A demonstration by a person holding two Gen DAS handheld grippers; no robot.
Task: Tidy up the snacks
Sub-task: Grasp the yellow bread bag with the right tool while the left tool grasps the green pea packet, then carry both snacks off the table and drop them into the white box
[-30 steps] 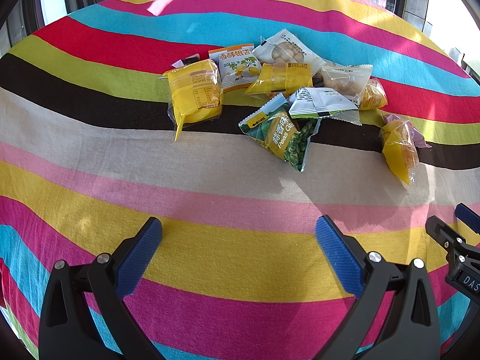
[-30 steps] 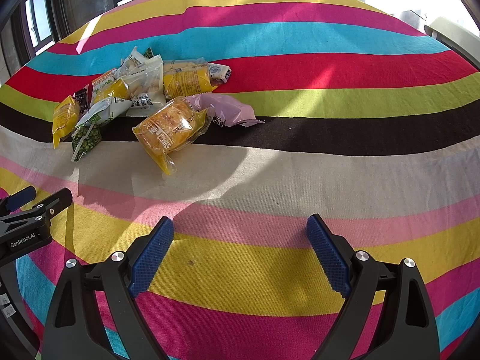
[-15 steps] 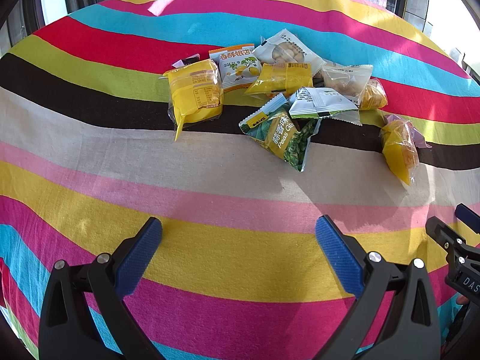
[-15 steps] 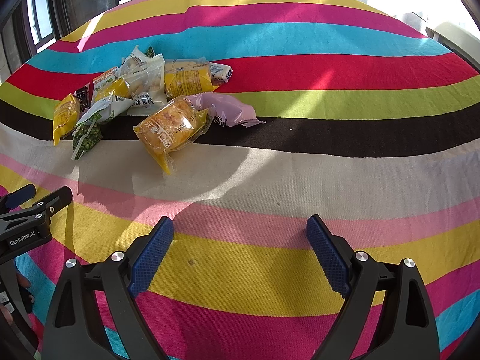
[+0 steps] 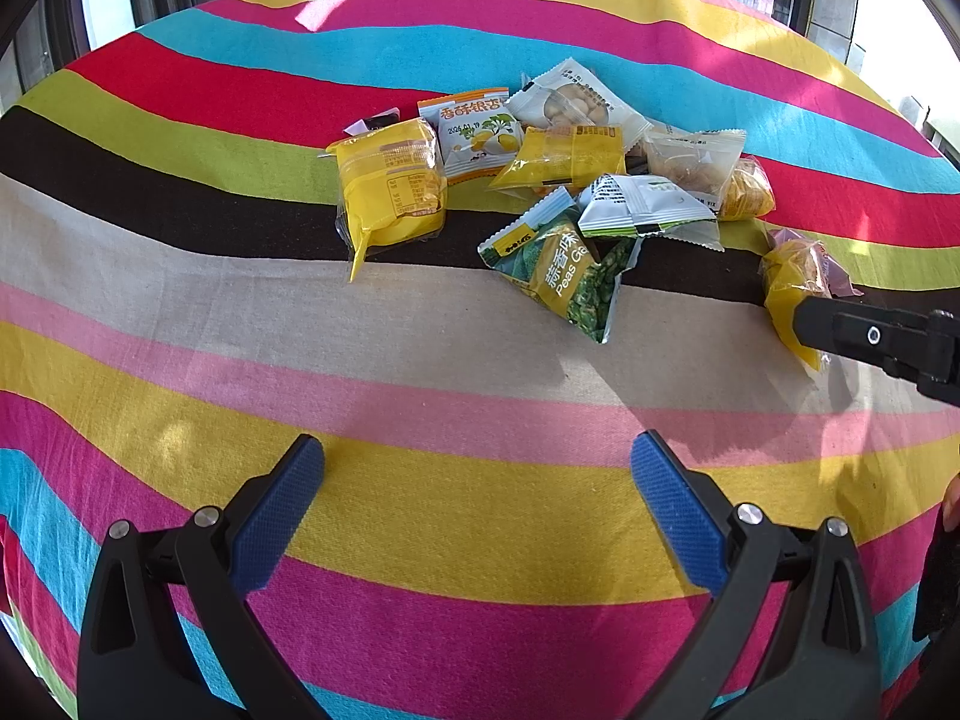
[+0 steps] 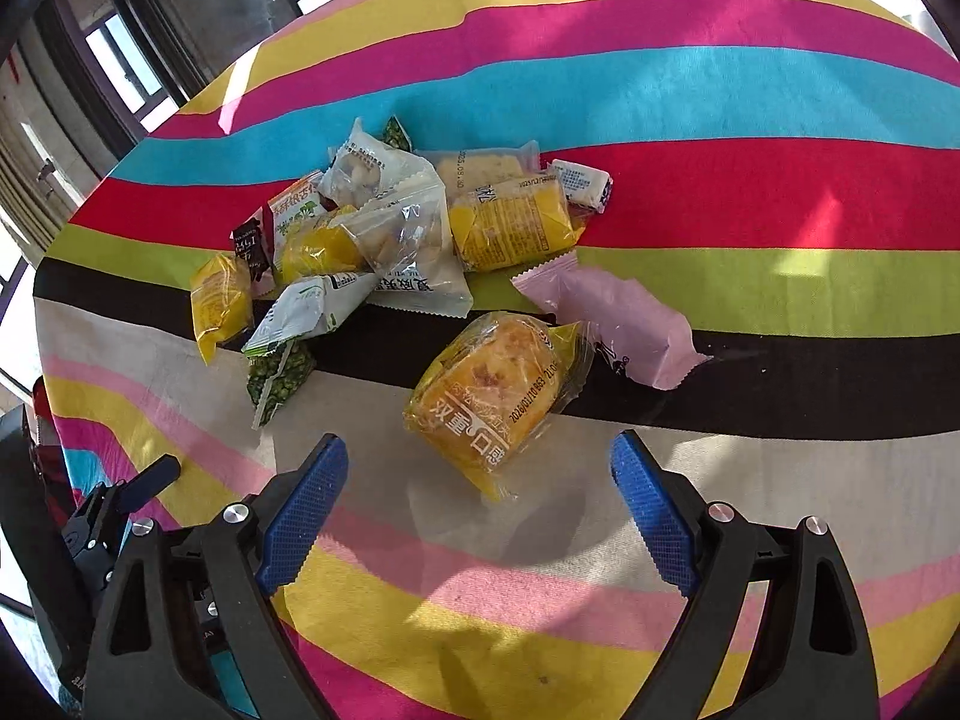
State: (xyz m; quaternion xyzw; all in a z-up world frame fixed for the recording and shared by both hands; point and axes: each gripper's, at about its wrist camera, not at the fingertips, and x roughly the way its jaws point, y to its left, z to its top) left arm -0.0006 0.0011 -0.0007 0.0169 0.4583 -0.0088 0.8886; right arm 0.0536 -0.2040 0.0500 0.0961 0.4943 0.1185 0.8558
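Item 1. Left tool [image 5: 477,480]: blue-padded fingers spread wide, nothing between them, held over the yellow and pink stripes toward the near edge of the desk [image 5: 180,312].

Item 2. Right tool [image 6: 480,483]: fingers likewise spread wide and holding nothing, poised just short of the yellow cake packet [image 6: 492,396], whose near end lay between the two fingertips without touching either.

Item 3. Desk covering: striped cloth [image 6: 750,90] in pink, yellow, magenta, blue, red, lime, black and cream.

Item 4. Snack pile, around the middle of the desk on the red, lime and black stripes:
- yellow cake packet, clear wrap with printed characters, lying across the black and cream stripes, apart from the main heap on its right side;
- pink packet [image 6: 618,324], touching the far end of that cake packet;
- green peas packet [image 5: 564,276], at the near side of the heap;
- white and green packet [image 5: 648,207], resting partly on the peas packet;
- large yellow packet [image 5: 390,192], at the left end of the heap;
- orange and white packet [image 5: 474,132], behind it;
- clear packet of pale round pieces [image 5: 570,102], at the far side;
- small white sweet [image 6: 582,183], at the far right of the heap.
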